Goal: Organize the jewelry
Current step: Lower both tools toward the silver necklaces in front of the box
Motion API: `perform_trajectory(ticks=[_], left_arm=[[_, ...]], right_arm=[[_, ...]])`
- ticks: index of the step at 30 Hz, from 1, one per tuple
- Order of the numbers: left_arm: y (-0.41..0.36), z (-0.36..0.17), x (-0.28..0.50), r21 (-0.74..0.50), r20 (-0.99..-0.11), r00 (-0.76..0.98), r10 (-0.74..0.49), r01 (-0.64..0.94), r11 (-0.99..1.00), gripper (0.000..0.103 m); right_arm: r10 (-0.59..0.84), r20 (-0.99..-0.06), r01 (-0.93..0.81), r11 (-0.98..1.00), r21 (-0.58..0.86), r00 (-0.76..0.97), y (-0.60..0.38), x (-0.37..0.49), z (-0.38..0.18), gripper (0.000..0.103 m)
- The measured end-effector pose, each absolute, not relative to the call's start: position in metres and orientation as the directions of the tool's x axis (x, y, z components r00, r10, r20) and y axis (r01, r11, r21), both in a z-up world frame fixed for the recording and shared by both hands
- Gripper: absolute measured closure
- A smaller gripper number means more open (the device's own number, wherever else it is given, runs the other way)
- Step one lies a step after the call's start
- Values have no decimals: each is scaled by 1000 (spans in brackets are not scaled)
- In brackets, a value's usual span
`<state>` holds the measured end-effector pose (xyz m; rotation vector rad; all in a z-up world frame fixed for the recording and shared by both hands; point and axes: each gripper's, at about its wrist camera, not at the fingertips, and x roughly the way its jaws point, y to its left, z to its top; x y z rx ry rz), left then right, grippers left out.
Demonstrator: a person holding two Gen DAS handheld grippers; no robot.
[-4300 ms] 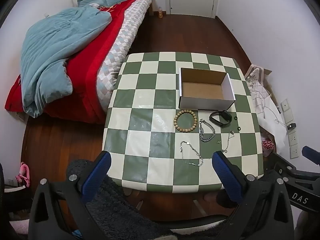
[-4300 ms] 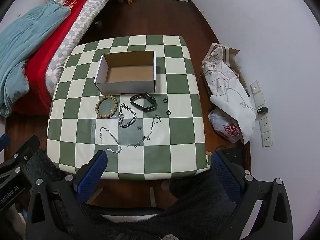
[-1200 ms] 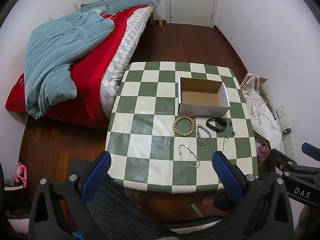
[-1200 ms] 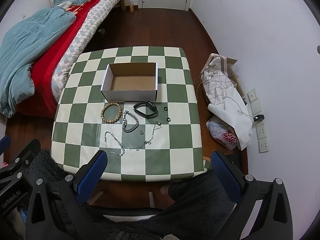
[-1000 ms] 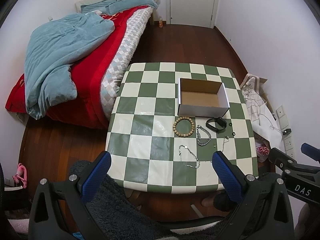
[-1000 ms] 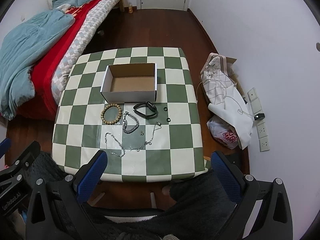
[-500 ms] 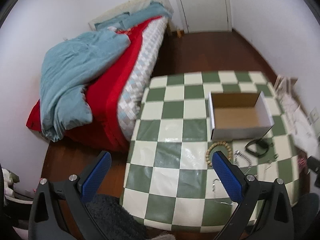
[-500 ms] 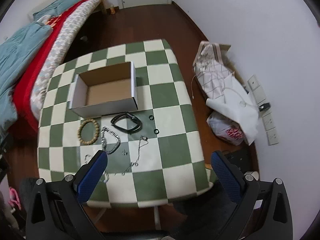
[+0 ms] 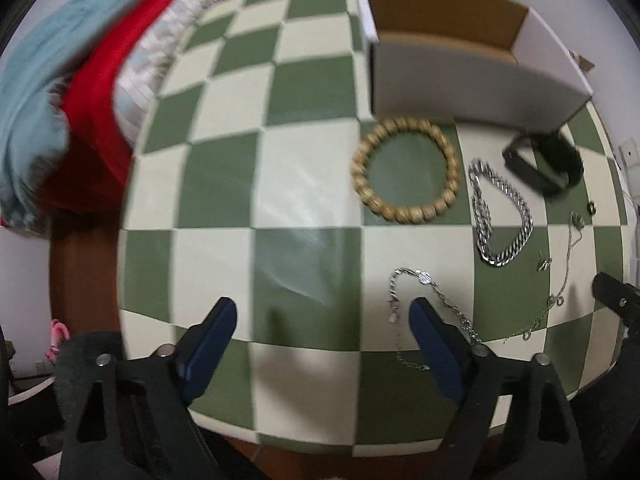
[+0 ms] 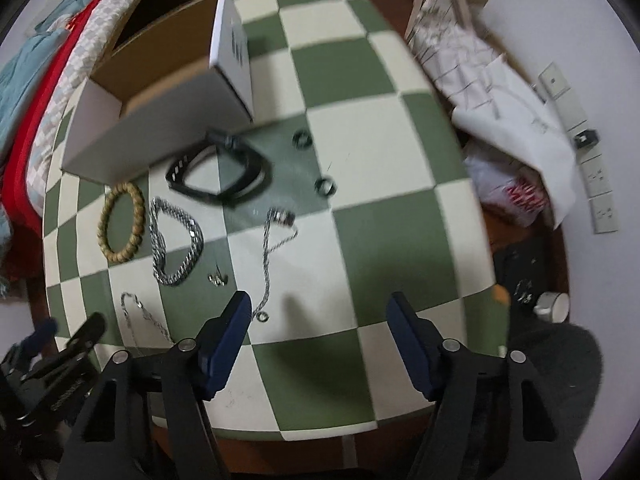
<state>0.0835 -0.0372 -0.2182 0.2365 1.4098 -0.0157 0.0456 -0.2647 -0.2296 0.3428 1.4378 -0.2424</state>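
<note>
Jewelry lies on the green-and-cream checkered table (image 9: 224, 208). A wooden bead bracelet (image 9: 405, 170) (image 10: 122, 222), a thick silver chain (image 9: 500, 220) (image 10: 176, 242), a black band (image 9: 542, 166) (image 10: 218, 178), a thin silver chain (image 9: 424, 304), a thin necklace (image 10: 272, 248) and two dark rings (image 10: 325, 186) sit before an open, empty white cardboard box (image 9: 460, 52) (image 10: 160, 92). My left gripper (image 9: 324, 312) is open low over the table, its right finger beside the thin chain. My right gripper (image 10: 320, 308) is open, its left finger by the necklace's end.
A bed with red and blue bedding (image 9: 48, 80) adjoins the table's left side. Bags and white cloth (image 10: 500, 120) lie on the wooden floor to the right, under wall sockets (image 10: 600, 184). The table's near edge is just below both grippers.
Both grippers have dropped from high above down close to the table and moved forward toward the jewelry. Their jaws stand narrower than before. Nothing on the table has moved.
</note>
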Motion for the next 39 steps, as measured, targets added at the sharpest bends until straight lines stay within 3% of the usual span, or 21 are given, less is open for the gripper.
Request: perform_trajectory(ticks=[6,8,10,26,33,35,36,37,38,39], left_arm=[[-46,-233,78,113,-980,181,80,179,977,46],[-47,-232,76,57,-983,184,21,195,979,84],[-52,-233,73,66,-982,186,25,219,974,99],[-14,-198,56,124,-961,265,79,158,980,103],[-26,-190,57,91,-964,263,47,156,984,103],[-21,-188,64,75,-964,262,36,144,987,103],[-19,-185,62,64,-965,263,26,136,989,103],[-13,-186,71,57,-965,263,21,129,990,103],[-8,-184,74,47,-964,265,14,122,991,103],[-3,-183,78,40,-964,267,7,116,992,103]], right_arm=[[69,-991,326,940,104,114,-250,49,-252,35],[78,-990,316,942,111,115,-245,51,-253,37],[80,-990,309,944,113,117,-238,54,-253,38],[88,-992,281,953,111,92,-221,39,-255,41],[-39,-990,186,982,-14,136,-182,31,-252,42],[-40,-987,184,983,-10,158,-179,27,-249,47],[-41,-985,178,984,-10,169,-179,25,-247,62],[-49,-981,170,985,-18,185,-172,22,-243,94],[-60,-982,165,986,-30,181,-170,21,-243,103],[-52,-982,170,985,-21,181,-171,20,-242,103]])
